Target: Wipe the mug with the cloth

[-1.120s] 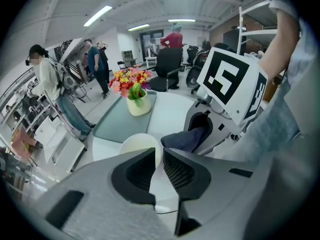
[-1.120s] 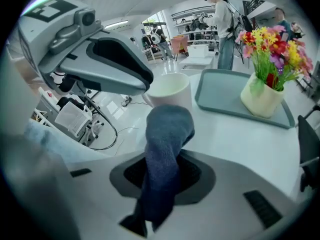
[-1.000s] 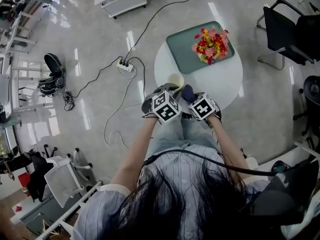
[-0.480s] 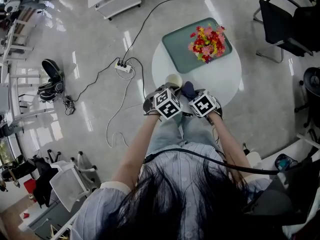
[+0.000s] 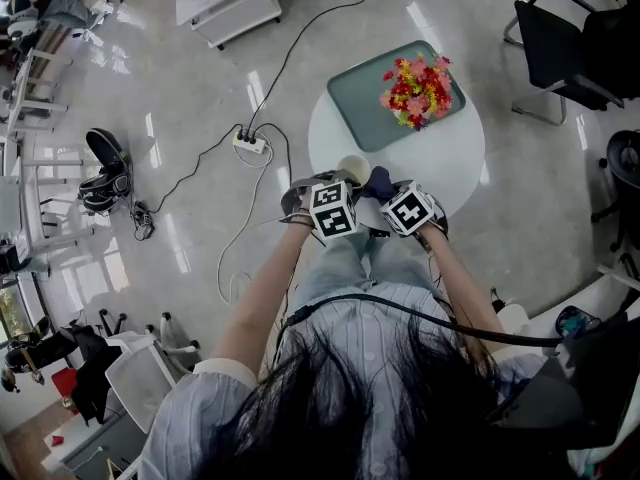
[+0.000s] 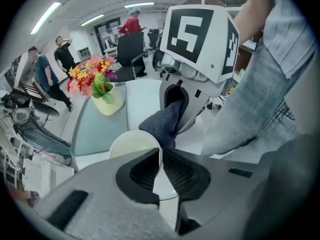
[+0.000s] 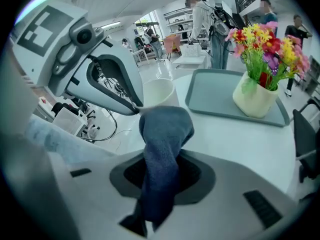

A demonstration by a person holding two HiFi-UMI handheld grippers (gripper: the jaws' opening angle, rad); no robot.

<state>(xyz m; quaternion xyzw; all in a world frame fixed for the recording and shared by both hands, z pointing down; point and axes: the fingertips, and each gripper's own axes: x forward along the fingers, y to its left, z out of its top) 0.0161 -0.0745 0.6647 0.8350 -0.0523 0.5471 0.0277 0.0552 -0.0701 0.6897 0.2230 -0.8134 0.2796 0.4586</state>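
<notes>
Left claw (image 6: 160,169) tight on mug (image 6: 131,145); right claw (image 7: 161,176), seemingly, on cloth (image 7: 165,131)

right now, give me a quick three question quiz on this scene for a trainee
1. True or false: the left gripper is shut on the mug rim.
2. What does the right gripper hold? A sponge; B blue cloth; C nothing.
3. What does the flower vase stand on?
Key: 1 true; 2 B; 3 the green tray.
</notes>
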